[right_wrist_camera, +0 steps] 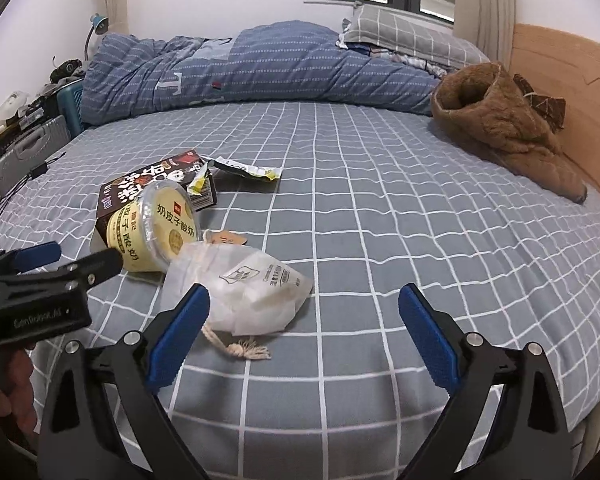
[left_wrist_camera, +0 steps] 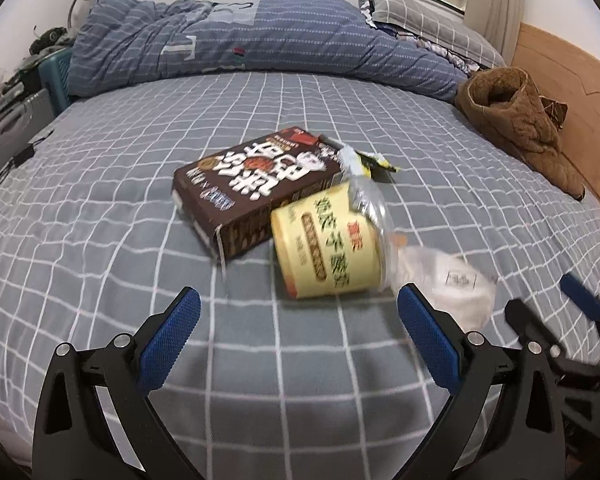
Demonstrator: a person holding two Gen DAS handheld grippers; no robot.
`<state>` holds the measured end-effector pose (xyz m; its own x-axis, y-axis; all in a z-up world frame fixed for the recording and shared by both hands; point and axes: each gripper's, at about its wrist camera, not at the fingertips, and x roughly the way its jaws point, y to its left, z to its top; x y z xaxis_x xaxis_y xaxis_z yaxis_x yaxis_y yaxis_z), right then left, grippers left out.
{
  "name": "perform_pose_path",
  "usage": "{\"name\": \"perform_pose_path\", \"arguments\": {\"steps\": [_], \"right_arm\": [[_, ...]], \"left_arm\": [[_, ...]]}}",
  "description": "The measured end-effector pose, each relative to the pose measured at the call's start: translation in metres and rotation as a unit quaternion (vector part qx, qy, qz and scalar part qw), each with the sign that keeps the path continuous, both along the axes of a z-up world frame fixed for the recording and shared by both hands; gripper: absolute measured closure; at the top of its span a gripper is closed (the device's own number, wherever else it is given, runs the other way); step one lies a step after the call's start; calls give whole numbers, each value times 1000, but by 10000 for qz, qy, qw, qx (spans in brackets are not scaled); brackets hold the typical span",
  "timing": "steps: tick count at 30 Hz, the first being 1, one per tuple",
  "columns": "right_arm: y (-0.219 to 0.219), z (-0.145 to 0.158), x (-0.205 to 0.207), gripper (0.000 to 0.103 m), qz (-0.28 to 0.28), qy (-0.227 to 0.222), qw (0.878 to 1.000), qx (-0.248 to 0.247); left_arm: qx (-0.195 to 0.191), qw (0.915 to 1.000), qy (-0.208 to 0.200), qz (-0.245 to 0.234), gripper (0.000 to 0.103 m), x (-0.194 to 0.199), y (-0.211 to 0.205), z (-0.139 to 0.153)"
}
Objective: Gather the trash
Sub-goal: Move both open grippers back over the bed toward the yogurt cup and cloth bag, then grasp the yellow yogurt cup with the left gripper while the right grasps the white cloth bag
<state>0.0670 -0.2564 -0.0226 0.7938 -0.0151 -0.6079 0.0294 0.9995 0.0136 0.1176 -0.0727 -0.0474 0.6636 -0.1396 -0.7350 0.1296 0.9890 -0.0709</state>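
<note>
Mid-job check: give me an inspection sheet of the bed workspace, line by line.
Surface: grey checked bedsheet, smooth.
Job's things: brown carton; yellow yogurt cup on its side against it; torn wrapper; white drawstring bag.
Clutter: brown fleece garment, folded blue quilt.
Grippers: left gripper and right gripper open, empty.
Cables: black cable at bed edge.
Surroundings: window, wooden headboard, suitcase.
</note>
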Motion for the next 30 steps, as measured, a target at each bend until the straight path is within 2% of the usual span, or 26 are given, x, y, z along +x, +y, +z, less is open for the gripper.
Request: {"name": "perform_pose_path", "arguments": {"steps": [5,16,21,25,30], "right_arm": [[-2,-8,14,16,92,134,9998,90],[6,-27,38,34,503,447,9971,367],[12,-35,42,47,685,568,9952,396],[14,-37,44,54,702,648,9947,376],[18,-39,43,66,677,699,9950,215]], "left_arm": [[24,10000,4,11,6,20,-8,-2],[-15,9999,100,17,8,49,-21,-12],[-127,9998,155,94,18,58,-18,-16],[-153,9997,205,-54,33,61,-21,-22],[-66,9997,181,-118,33,59,-24,-26]]}}
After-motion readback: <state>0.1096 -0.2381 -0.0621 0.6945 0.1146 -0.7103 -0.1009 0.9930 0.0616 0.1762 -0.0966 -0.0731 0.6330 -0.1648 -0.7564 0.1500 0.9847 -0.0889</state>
